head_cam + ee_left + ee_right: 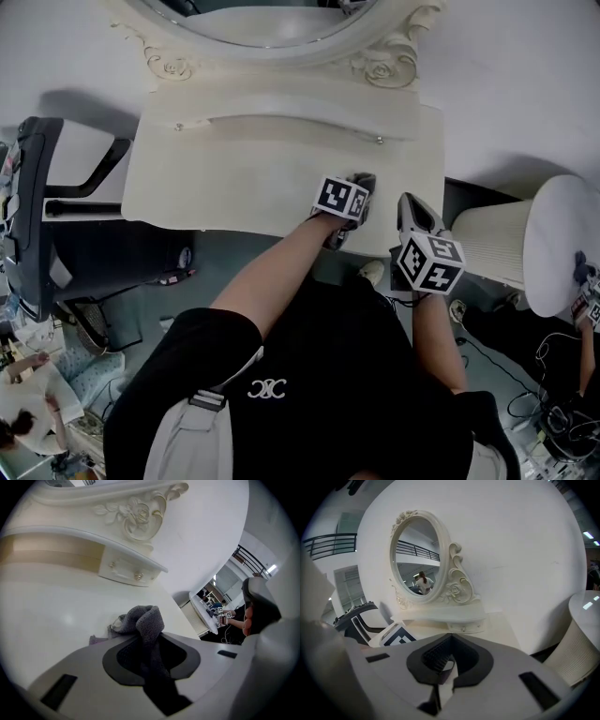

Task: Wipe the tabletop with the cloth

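Observation:
A dark grey cloth [144,618] is bunched on the cream tabletop [225,183] near its front right part. My left gripper [362,184] is shut on the cloth, and in the left gripper view the left gripper [151,645] pinches a fold that rises between its jaws and trails onto the tabletop [47,606]. My right gripper [411,202] hangs just off the table's right front corner, apart from the cloth. In its own view the right gripper [442,662] has its jaws together with nothing between them.
An oval mirror [417,557] in a carved frame stands at the back of the table above a small drawer shelf [291,117]. A black office chair [37,216] is at the left. A white ribbed round stand [553,244] is at the right, with cables [553,403] on the floor.

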The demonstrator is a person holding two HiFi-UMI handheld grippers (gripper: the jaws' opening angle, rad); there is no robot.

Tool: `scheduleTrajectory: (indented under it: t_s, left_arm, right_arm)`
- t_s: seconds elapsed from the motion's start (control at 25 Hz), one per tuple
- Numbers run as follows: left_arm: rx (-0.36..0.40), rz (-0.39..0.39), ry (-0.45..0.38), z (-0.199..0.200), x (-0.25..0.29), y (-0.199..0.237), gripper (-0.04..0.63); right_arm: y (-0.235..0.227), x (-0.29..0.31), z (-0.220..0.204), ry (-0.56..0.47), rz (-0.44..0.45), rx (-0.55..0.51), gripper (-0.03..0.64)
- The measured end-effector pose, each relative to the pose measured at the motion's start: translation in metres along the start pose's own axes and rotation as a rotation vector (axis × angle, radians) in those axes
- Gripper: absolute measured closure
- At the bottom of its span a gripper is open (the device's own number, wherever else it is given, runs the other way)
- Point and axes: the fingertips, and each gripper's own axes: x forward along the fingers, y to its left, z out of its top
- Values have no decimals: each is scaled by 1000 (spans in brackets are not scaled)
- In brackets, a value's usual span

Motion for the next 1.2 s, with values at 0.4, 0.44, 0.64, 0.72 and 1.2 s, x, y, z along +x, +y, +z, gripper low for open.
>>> scheduleTrajectory:
  t_s: [0.4, 0.44, 0.64, 0.72, 1.2]
  left_arm:
    - [-156, 153, -142, -11, -105, 129, 503]
    - [-169, 176, -159, -13, -118, 143, 503]
    - [-268, 270, -246, -27, -183, 214, 503]
    - [-302, 296, -271, -34, -209, 241, 503]
    - [-337, 581, -355, -63, -339, 379, 503]
  right_arm:
    - [80, 38, -2, 9, 112, -47, 606]
    - [87, 41, -2, 9, 118, -49, 606]
    - [125, 55, -6, 5, 157, -61, 606]
    - [139, 60, -10, 8, 167, -66, 606]
    - [181, 67, -12, -4, 161, -106, 606]
